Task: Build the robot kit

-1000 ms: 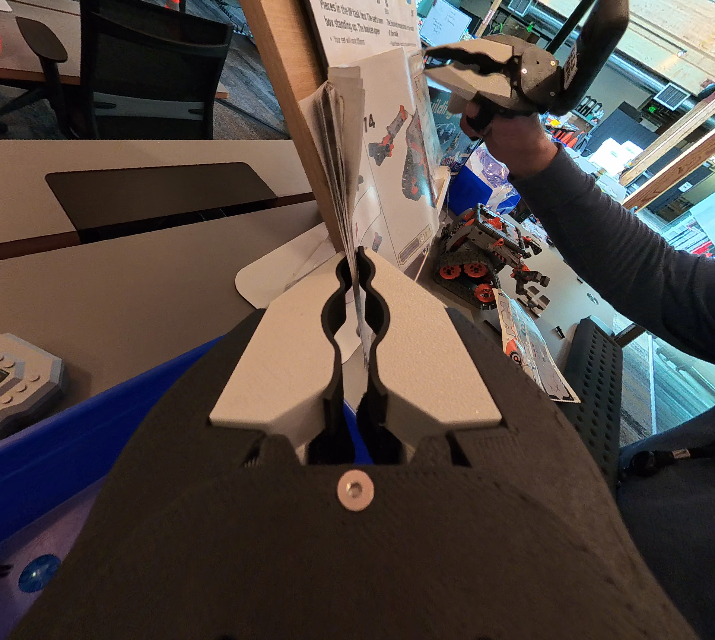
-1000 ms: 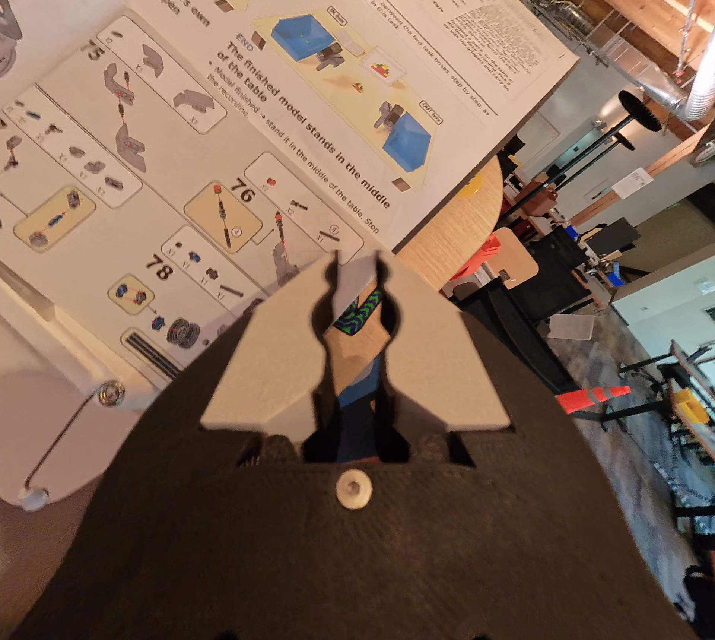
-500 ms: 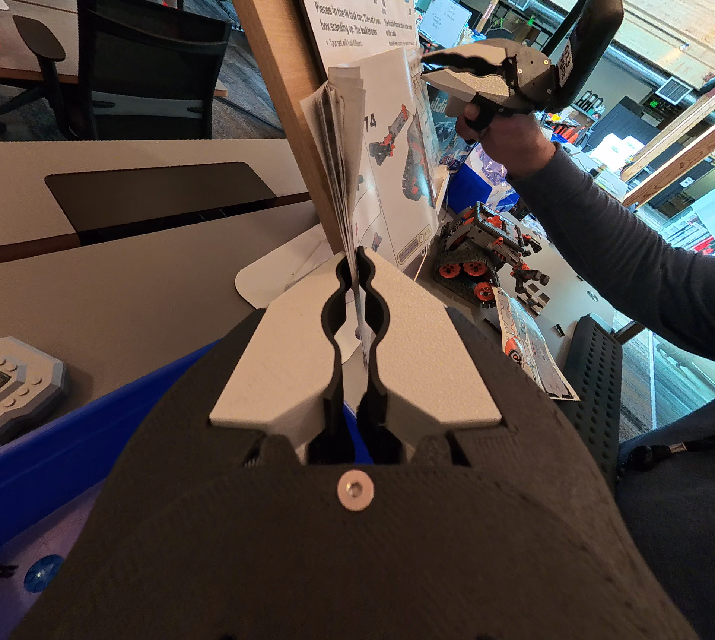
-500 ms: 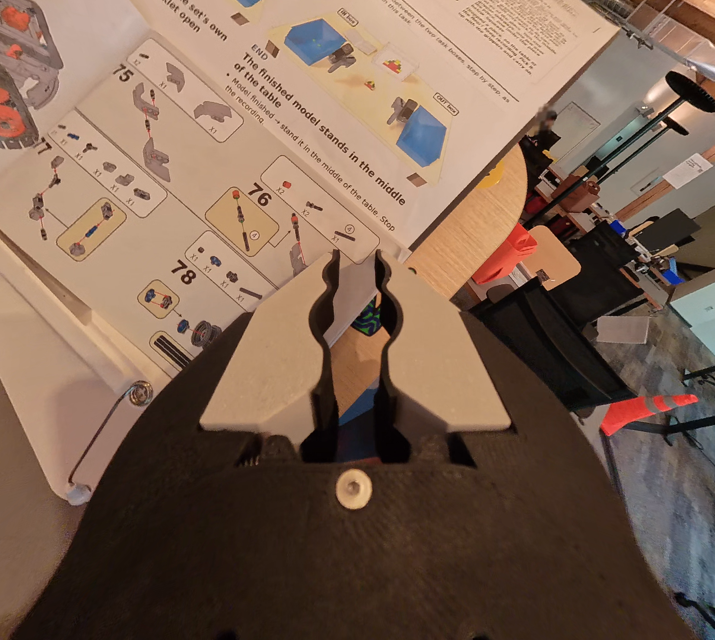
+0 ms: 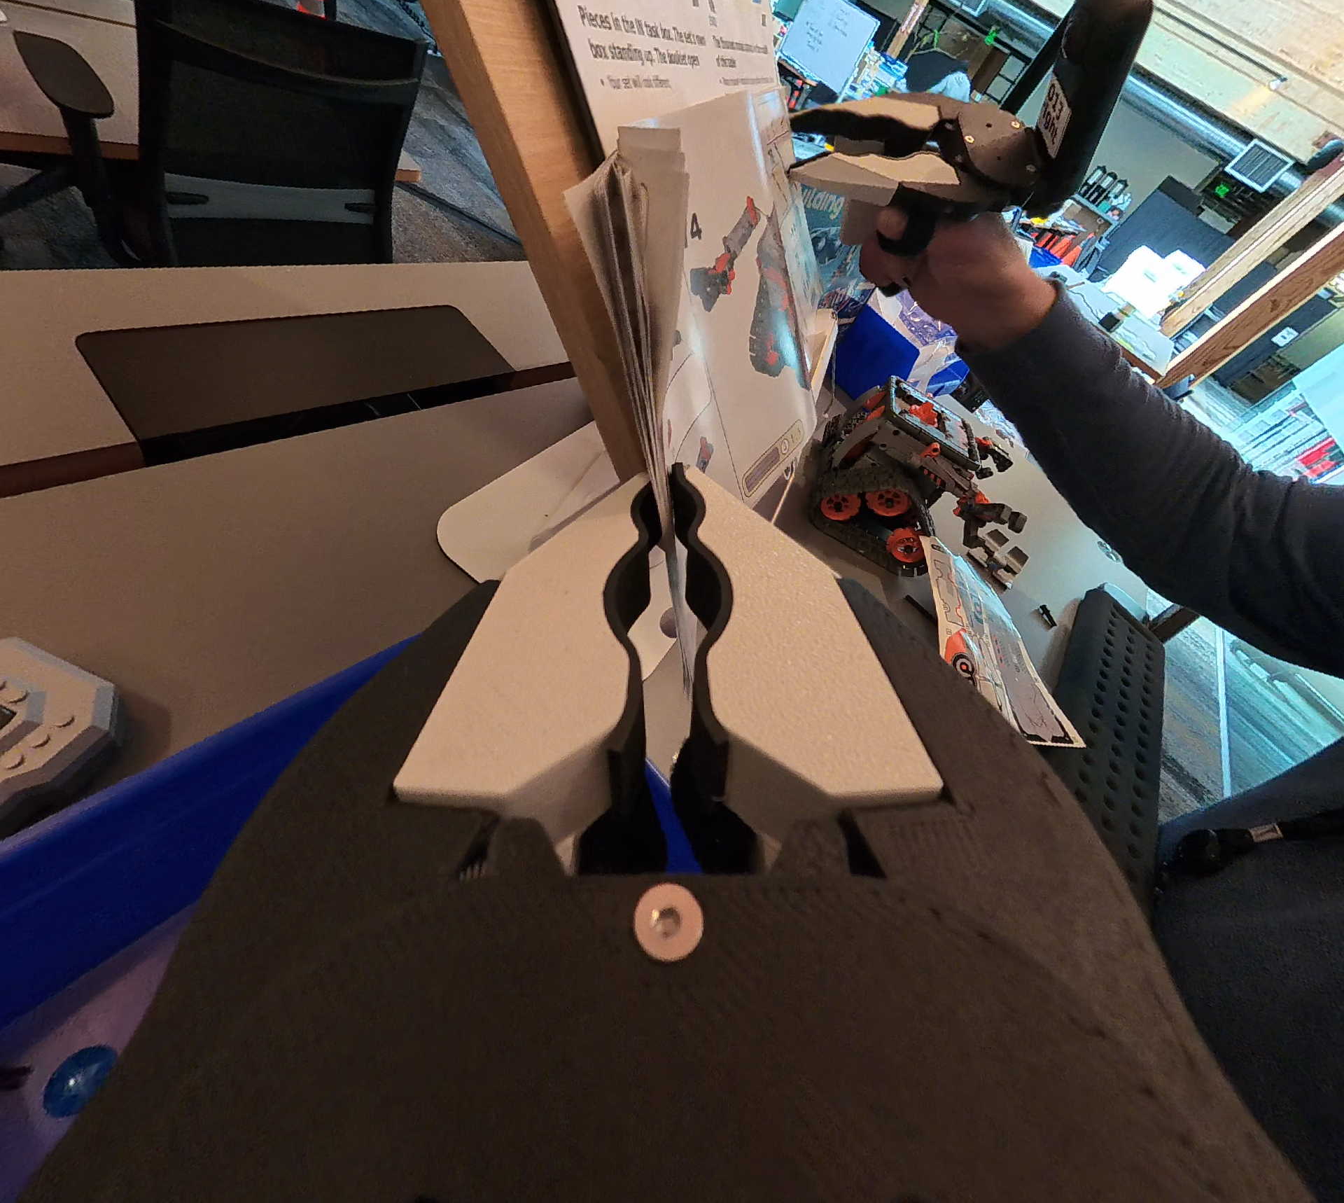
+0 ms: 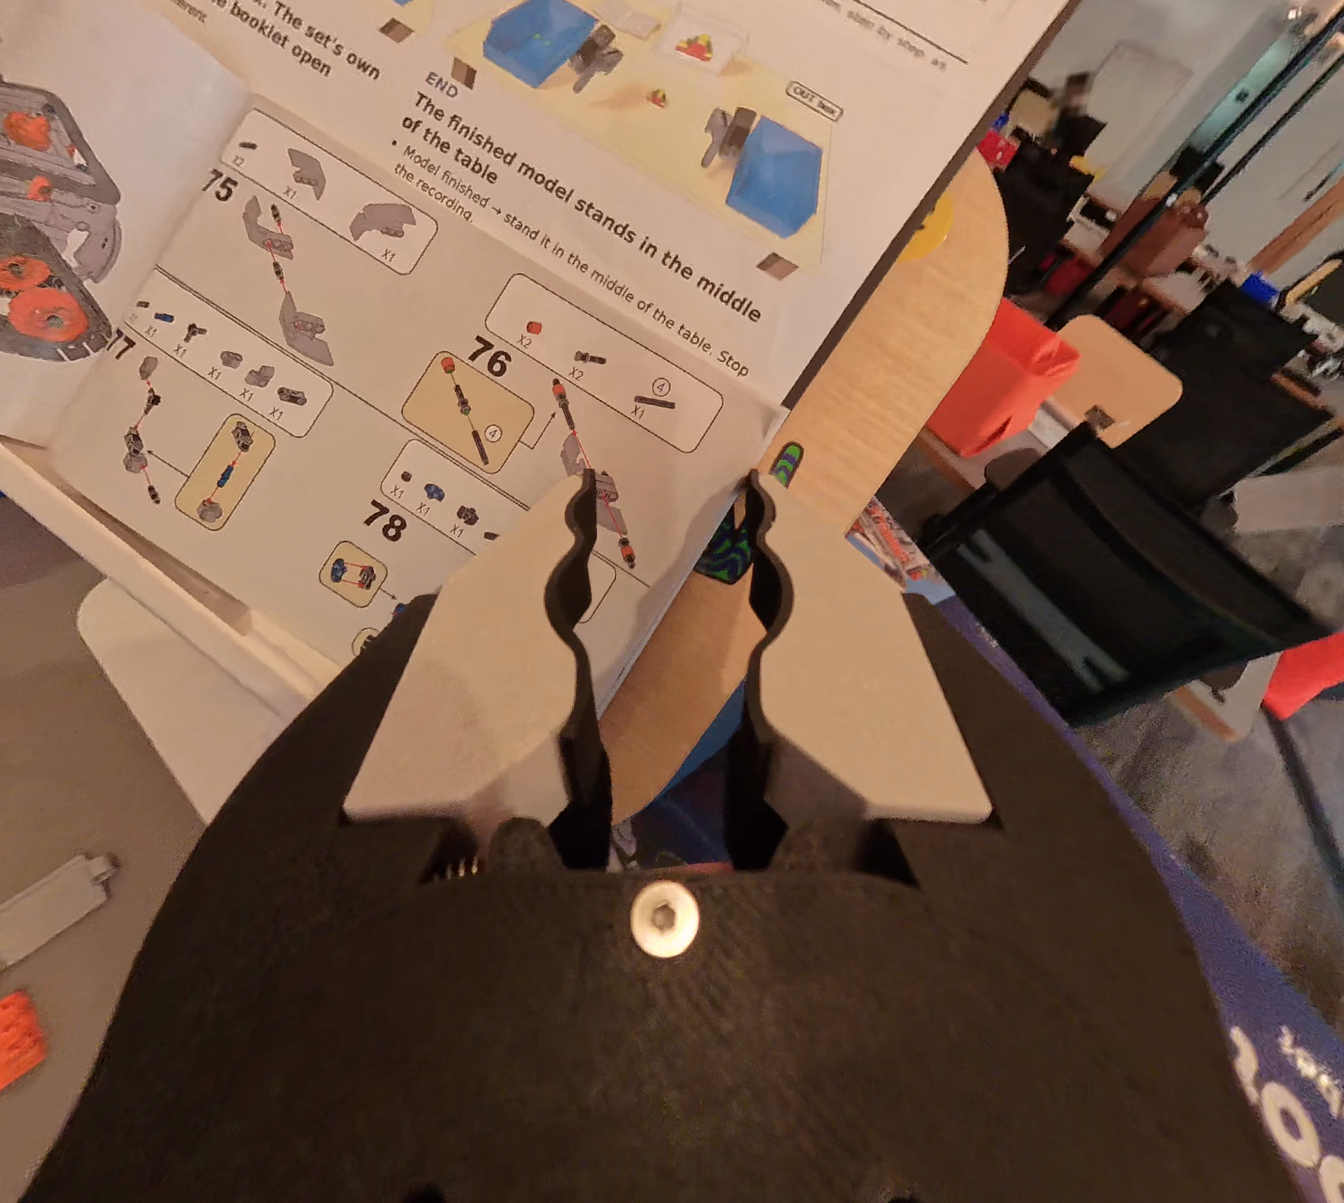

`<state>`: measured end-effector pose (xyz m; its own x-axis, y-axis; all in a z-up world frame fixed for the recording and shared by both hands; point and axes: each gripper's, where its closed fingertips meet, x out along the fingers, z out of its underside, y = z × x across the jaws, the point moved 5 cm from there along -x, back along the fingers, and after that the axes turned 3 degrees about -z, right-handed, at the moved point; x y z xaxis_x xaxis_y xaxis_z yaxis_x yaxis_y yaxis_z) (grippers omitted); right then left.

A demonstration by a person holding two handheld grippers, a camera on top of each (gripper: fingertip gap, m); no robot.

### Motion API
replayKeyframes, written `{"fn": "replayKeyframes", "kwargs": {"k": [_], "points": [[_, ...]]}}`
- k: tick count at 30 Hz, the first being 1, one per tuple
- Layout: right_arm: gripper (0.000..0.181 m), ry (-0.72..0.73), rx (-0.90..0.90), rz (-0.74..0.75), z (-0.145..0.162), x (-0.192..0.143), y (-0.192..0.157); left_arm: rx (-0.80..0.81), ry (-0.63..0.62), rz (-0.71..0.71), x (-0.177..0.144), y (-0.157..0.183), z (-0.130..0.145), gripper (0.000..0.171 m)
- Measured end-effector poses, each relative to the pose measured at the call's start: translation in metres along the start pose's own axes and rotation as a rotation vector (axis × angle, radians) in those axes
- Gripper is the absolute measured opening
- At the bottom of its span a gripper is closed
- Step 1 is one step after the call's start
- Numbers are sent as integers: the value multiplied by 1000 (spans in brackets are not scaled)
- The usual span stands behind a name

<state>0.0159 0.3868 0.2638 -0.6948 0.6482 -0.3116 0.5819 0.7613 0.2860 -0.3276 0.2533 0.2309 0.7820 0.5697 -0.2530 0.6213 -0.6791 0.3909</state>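
Note:
An instruction booklet (image 5: 734, 302) stands open on a white stand (image 5: 509, 513) against a wooden board (image 5: 480, 98). My left gripper (image 5: 670, 491) is shut on a sheaf of the booklet's left pages (image 5: 640, 295), seen edge-on and pinched between the pads. My right gripper (image 6: 665, 488) is open; the right edge of the booklet's open page (image 6: 364, 331) lies just beyond its fingertips with no pad pressing on it. It also shows in the left wrist view (image 5: 807, 146), jaws apart by the booklet's upper right corner.
A tracked model with orange wheels (image 5: 894, 470) stands right of the booklet, with a printed sheet (image 5: 996, 659) beside it. A blue bin (image 5: 145, 826) and a grey control unit (image 5: 44, 731) lie near left. A poster (image 6: 654, 40) covers the board. A grey part (image 6: 51, 906) lies on the table. My hands' fingertips stand some 30 cm from each other.
My right gripper's jaws have spread wider and it has drawn back and down along the booklet's right edge. My left gripper has stayed shut on the pages.

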Motion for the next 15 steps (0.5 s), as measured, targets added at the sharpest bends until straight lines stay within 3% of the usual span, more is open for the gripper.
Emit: {"fn": "replayKeyframes", "kwargs": {"k": [2,4,8,12,15], "points": [[35,-1,51,8,-1,-2,0,-1,-1,1,1,0,1,0],[15,23,31,63,-6,-8,4,0,-1,2,2,0,1,0],[4,35,-2,80,-10,-17,4,-1,4,2,3,1,1,0],[0,86,-89,46,-21,-28,-8,2,3,-15,4,0,2,2],[0,128,-167,-2,-27,-35,-24,9,34,-67,4,-2,-1,16]]}}
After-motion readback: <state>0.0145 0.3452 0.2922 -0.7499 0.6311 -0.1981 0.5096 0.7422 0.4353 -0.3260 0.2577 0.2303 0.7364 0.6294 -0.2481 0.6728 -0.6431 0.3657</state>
